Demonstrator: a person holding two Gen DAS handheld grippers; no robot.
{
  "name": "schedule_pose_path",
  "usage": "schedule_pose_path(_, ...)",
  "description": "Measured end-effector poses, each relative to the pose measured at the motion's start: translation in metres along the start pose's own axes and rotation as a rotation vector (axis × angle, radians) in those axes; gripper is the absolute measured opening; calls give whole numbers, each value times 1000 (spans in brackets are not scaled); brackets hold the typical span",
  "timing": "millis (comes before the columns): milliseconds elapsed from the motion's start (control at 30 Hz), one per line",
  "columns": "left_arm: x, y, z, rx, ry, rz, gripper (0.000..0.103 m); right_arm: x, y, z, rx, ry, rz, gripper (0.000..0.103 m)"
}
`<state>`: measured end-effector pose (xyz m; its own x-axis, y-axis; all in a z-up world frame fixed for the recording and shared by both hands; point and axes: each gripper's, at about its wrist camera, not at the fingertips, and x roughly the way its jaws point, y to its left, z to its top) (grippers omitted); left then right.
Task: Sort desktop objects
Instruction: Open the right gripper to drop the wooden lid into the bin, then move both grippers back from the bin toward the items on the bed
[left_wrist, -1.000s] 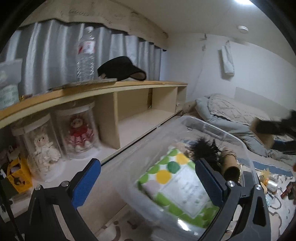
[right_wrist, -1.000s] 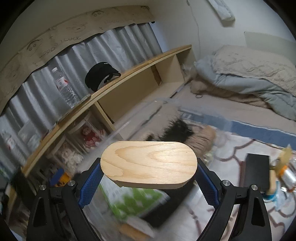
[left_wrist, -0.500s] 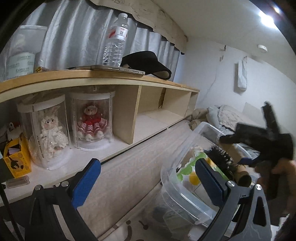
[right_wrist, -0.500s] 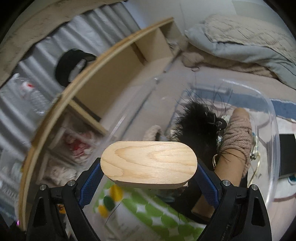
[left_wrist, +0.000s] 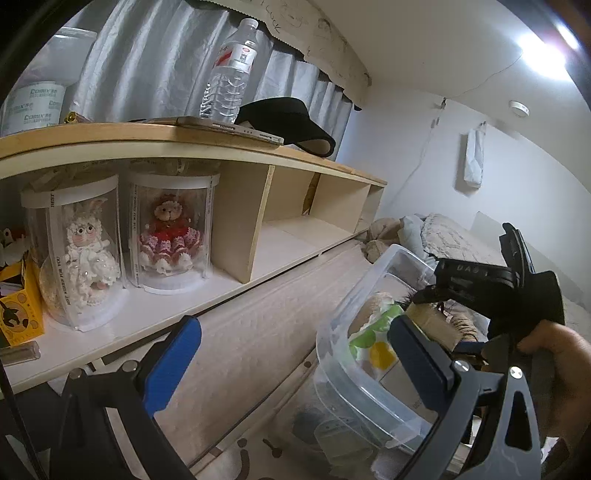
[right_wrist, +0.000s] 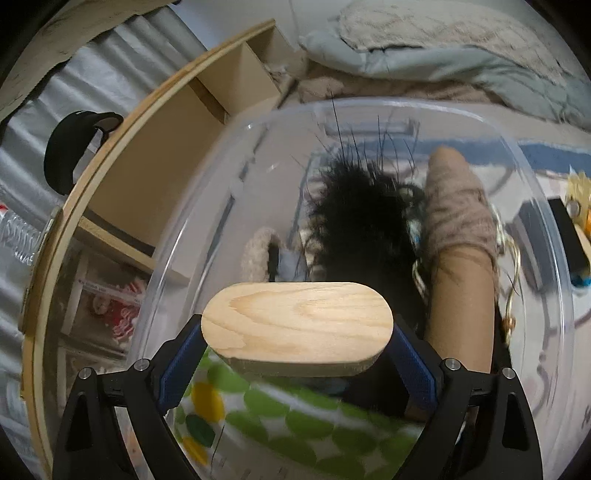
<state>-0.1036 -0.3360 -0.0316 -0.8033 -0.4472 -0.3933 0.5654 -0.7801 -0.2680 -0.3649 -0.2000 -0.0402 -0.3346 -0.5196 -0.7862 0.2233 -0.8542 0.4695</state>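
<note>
Wood block (right_wrist: 297, 325) clamped in right gripper (right_wrist: 297, 350), hovering inside bin (right_wrist: 546, 229) over dotted pack (right_wrist: 295, 417), fluff, yarn; unreleased. Left gripper (left_wrist: 295, 354) apart, empty.

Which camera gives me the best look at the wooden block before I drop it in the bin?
Right wrist view: the wooden block fills the centre, clamped between the jaws of the right gripper over the clear bin. The left wrist view shows only a sliver of it beneath the right gripper, mostly hidden.
</note>
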Motion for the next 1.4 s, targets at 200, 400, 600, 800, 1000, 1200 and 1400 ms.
schedule_pose_path(200,-3,1,0,-1,-5,4,103,-15,9,-3,-15,10,42,103)
schedule_pose_path(400,-2,1,1,-1,-4,-8,103,-26,10,-2,-75,-23,42,103)
schedule_pose_path(600,-1,1,2,4,-1,-1,103,-35,4,-9,-193,-63,70,103)
schedule_pose_path(800,-1,-4,2,24,0,8,103,-57,-5,-19,-311,-153,129,103)
schedule_pose_path(1000,-3,-11,2,49,-6,11,103,-86,-6,-34,-457,-281,181,103)
schedule_pose_path(1200,-4,-23,1,77,-9,10,103,-108,-12,-46,-562,-376,170,103)
schedule_pose_path(1400,-4,-40,-2,112,-3,-6,103,-132,-31,-52,-592,-480,137,103)
